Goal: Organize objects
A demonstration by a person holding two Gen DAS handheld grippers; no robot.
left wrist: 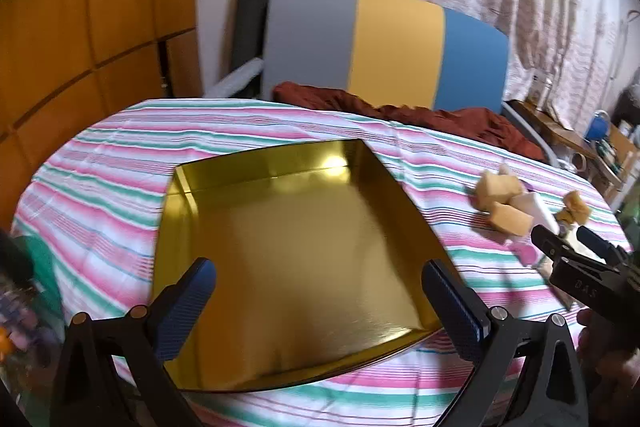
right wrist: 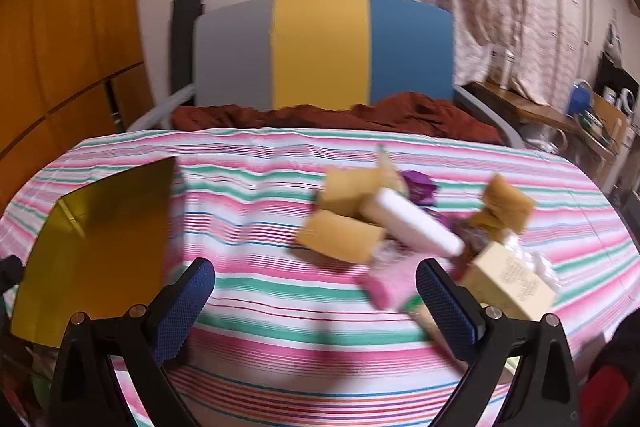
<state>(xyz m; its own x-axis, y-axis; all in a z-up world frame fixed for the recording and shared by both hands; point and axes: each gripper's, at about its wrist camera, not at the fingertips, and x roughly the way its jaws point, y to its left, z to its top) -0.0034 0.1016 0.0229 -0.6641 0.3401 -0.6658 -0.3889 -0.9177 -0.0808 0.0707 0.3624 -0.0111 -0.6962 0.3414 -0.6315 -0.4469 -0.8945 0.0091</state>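
Nearest to us, our left gripper [left wrist: 320, 301] hangs over the near part of the gold tray [left wrist: 288, 251], jaws wide apart with nothing between them. That tray lies flat and bare on the striped cloth [left wrist: 120, 163]. Our right gripper [right wrist: 316, 303] also stands fully open over plain cloth, gripping nothing. Just beyond its right finger sits the pile to sort, well apart from the tray: 2 tan sponge blocks [right wrist: 340, 235], a white bar [right wrist: 416, 227] lying across them, a pink piece [right wrist: 390, 285], a cream box [right wrist: 512, 283], a purple wrapper [right wrist: 420, 187] and another tan block [right wrist: 508, 207]. The pile is blurred, so we cannot tell finer detail. Behind the cloth lie a rust-red blanket [left wrist: 460, 115] and a grey, yellow and blue board [left wrist: 396, 47].
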